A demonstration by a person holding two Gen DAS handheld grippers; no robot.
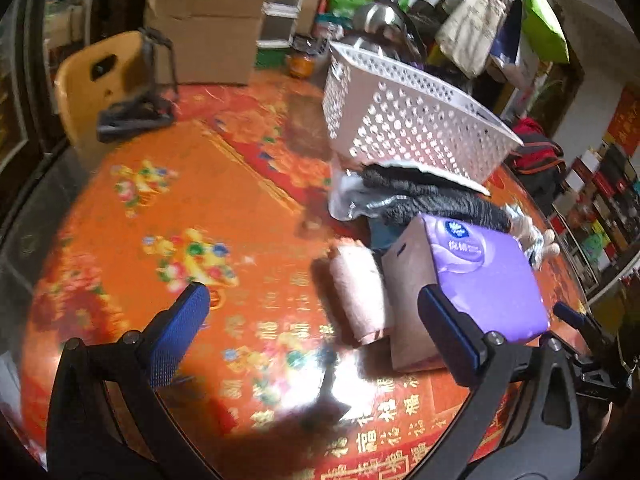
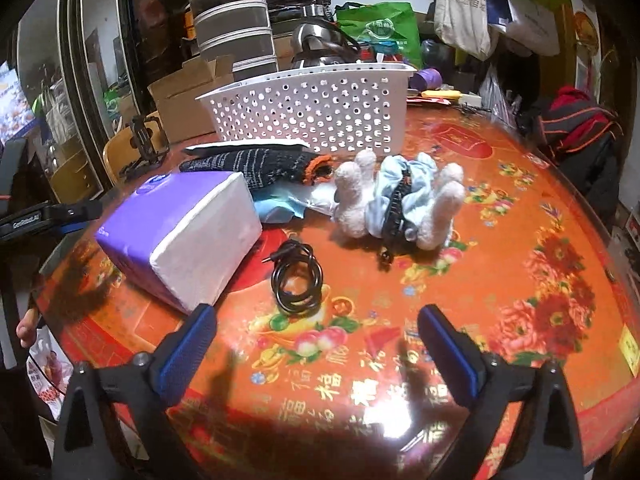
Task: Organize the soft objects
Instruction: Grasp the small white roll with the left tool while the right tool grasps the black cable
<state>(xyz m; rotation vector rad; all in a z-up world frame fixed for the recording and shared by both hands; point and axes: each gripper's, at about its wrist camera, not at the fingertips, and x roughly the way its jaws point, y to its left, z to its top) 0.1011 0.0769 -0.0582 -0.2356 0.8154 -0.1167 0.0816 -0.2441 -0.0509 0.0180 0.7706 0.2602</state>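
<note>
Right gripper (image 2: 316, 330) gapes, plush toy (image 2: 400, 204) well ahead.

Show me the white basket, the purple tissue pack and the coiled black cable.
white basket (image 2: 308, 114), right wrist view, on its perforated front wall
purple tissue pack (image 2: 168, 216), right wrist view, on its purple top
coiled black cable (image 2: 296, 278), right wrist view, on the loop

The desk (image 2: 500, 240) wears a glossy, smooth cover that mirrors the light. The basket (image 2: 312, 116) is white perforated plastic. The tissue pack (image 2: 180, 236) has a shiny purple film wrap. The plush toy (image 2: 400, 200) is fuzzy white cloth; the glove (image 2: 256, 166) is dark knit. The fingers (image 2: 188, 356) carry blue pads with a rough, dotted texture.
</note>
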